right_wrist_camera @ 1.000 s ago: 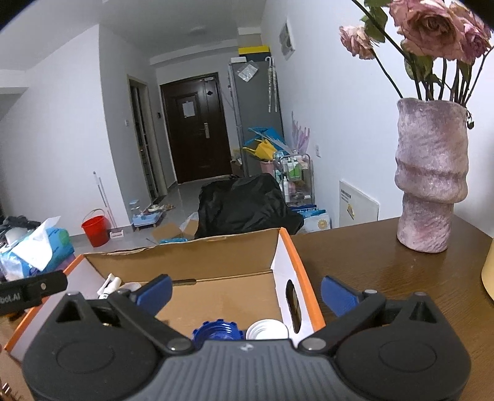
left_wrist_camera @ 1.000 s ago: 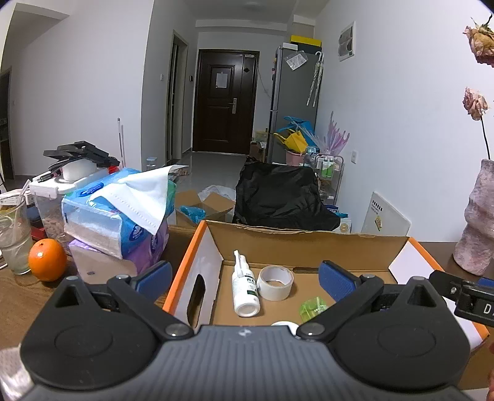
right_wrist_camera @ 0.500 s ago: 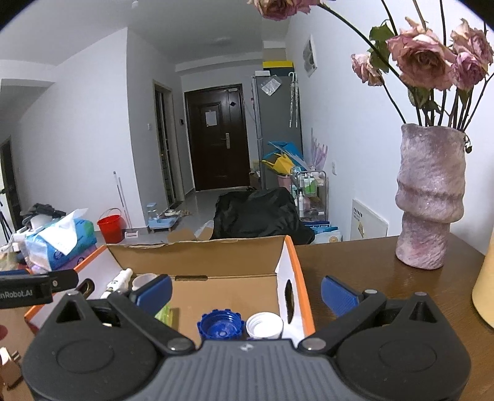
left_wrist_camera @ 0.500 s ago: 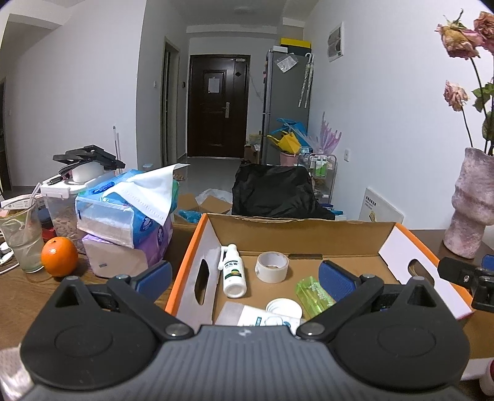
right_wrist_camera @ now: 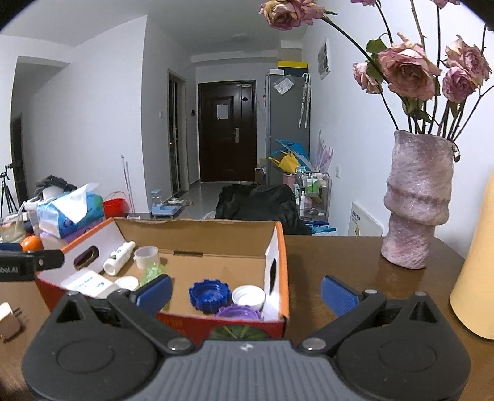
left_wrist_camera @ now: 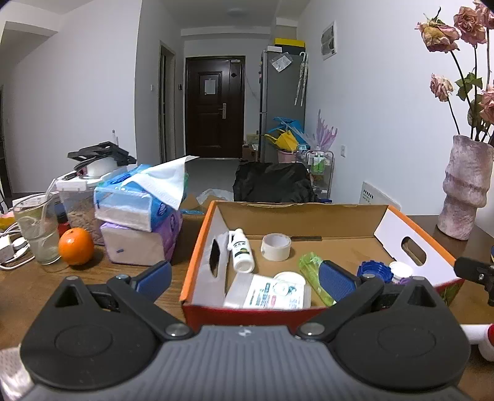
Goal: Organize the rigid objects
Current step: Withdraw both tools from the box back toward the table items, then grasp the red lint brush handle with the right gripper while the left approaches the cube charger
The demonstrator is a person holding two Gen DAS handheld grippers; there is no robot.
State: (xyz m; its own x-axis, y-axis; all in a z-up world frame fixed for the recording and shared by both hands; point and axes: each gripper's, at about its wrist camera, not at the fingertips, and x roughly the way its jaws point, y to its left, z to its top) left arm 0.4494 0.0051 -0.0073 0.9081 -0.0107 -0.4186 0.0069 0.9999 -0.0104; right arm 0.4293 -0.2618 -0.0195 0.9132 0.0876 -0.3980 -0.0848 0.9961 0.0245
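Cardboard box [left_wrist_camera: 308, 212] between spread tongs [left_wrist_camera: 245, 279]

Even, cool indoor light with a ceiling lamp [left_wrist_camera: 236, 11] overhead, soft shadows only, no harsh glare; both fisheye views bend straight lines and go black at the corners, centre sharp, near gripper bodies and lower edges slightly blurred

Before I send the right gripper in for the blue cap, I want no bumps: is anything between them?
Yes. The box's near wall stands between the right gripper and the blue cap, and a purple lid lies just in front of the cap. The jaws are open and empty.
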